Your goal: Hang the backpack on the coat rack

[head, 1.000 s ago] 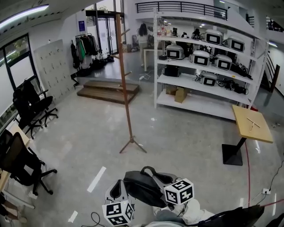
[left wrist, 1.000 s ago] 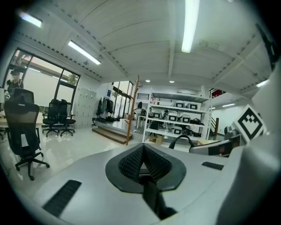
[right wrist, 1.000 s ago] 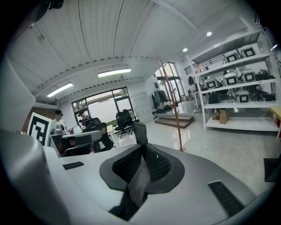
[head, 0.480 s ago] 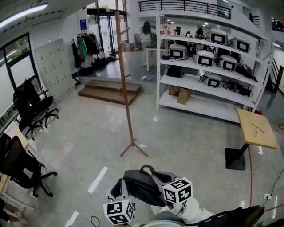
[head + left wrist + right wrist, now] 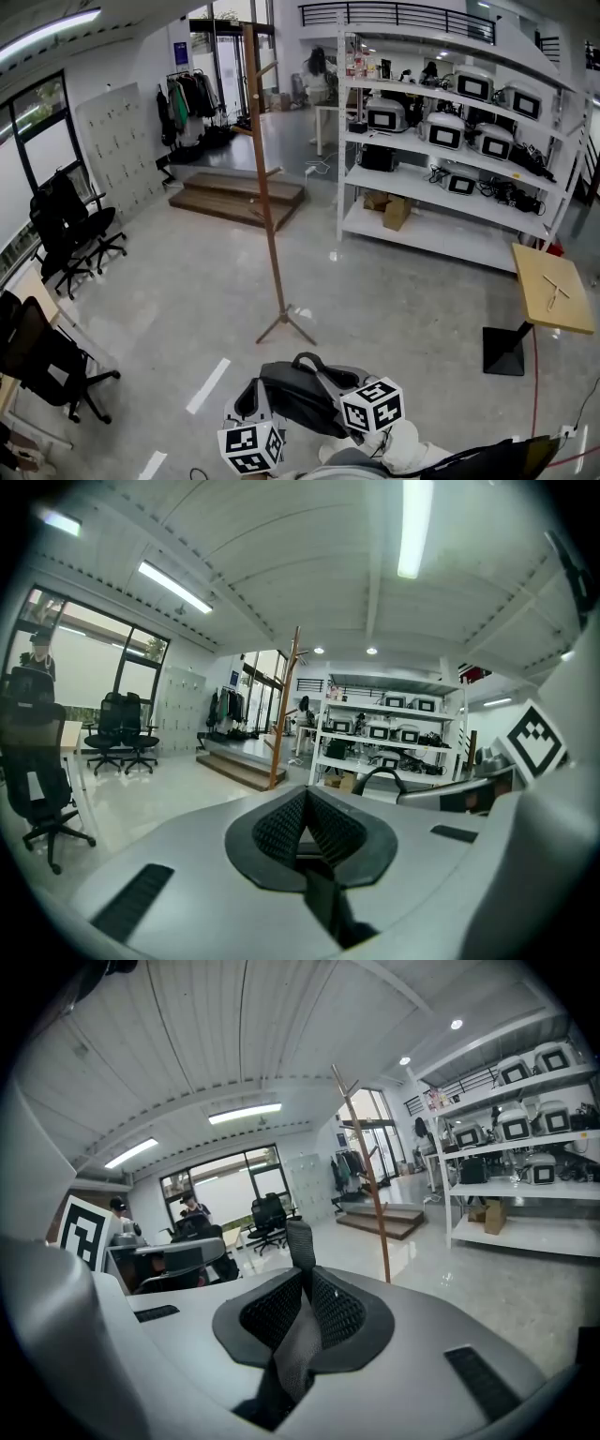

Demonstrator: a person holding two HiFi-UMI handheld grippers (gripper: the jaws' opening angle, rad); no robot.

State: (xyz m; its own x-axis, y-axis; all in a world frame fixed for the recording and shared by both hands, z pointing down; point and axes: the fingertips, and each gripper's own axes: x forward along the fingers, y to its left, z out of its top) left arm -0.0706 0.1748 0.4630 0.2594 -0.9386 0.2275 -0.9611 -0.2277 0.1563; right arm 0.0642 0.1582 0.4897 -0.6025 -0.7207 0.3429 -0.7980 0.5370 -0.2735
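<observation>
Head view puts the backpack [image 5: 302,398] at the bottom edge of the frame, clear of the floor [image 5: 394,281] and hanging between our two grippers. Its top handle [image 5: 314,359] arches up toward the coat rack [image 5: 267,187]. The rack stands on open floor well apart from the bag, to the left of the shelving unit [image 5: 441,141].

Our left gripper [image 5: 303,808] has its jaws clenched, pads meeting. A dark band drops from between them, and we take it for a backpack strap, though that view is too murky to be sure. Our right gripper [image 5: 302,1288] is clamped on a grey webbing strap [image 5: 298,1241], whose end pokes up past the pads.

We judge the step in hand to be the carry: the bag is lifted but not yet at the rack. The next move calls for closing that gap and raising the bag to peg height. We would then steer the top handle over a peg [image 5: 266,68], and only after that let both jaws go.

We count one backpack, one coat rack with two pegs plain on its right side, two grippers, one shelving unit and one pedestal table [image 5: 553,291].
</observation>
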